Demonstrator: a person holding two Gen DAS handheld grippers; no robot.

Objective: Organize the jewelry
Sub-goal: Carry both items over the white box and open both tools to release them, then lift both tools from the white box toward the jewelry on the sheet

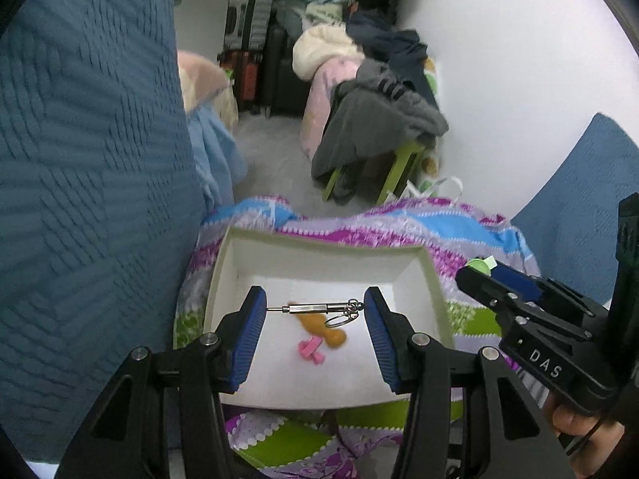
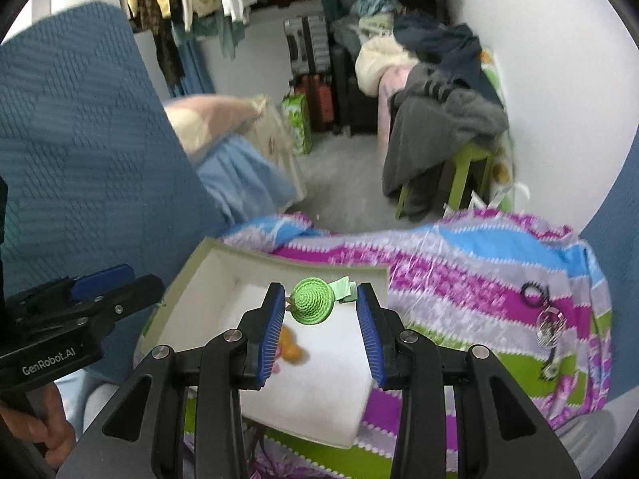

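Silver keyring charm [image 1: 319,308] spanning left tool [image 1: 315,311], above white box [image 1: 431,279]

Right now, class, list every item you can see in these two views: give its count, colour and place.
box: one, white, on the striped blanket
striped blanket: one, purple, blue, green, under the box
metal keyring tool: one, silver, held across the left gripper
green hat clip: one, green, in the right gripper
orange piece: one, in the box
pink clip: one, in the box
dark hair ties: several, on blanket
left gripper: black, blue pads
right gripper: black, blue pads
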